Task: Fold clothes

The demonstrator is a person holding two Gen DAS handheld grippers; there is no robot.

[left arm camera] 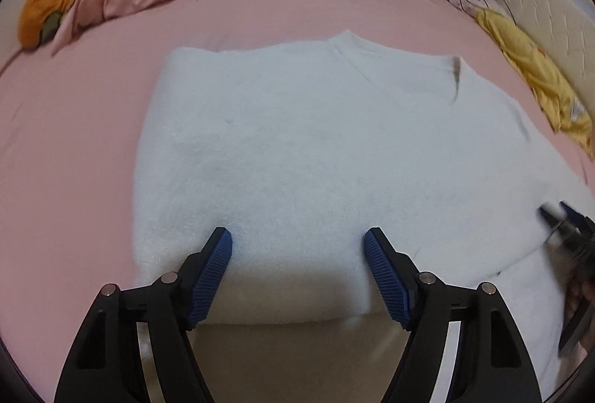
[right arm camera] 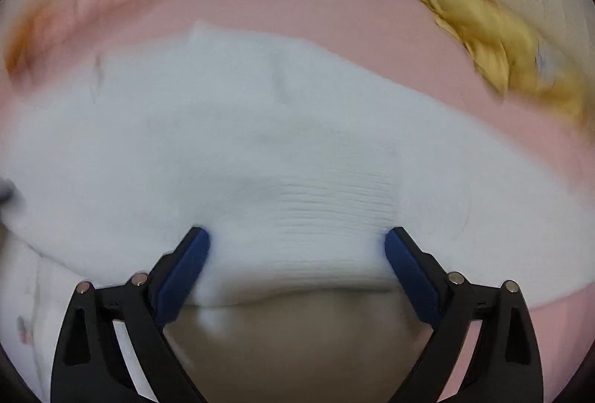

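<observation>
— Where's the sweater?
— The white sweater lies flat on your pink bed, hem at its near edge.
— Your tools?
— Left hand-held gripper and right hand-held gripper both spread wide, grasping nothing.

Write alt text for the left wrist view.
A fuzzy white knit sweater lies spread flat on a pink bedsheet, the open black left gripper with blue pads poised at its near hem. A crumpled yellow garment sits far right.
</observation>
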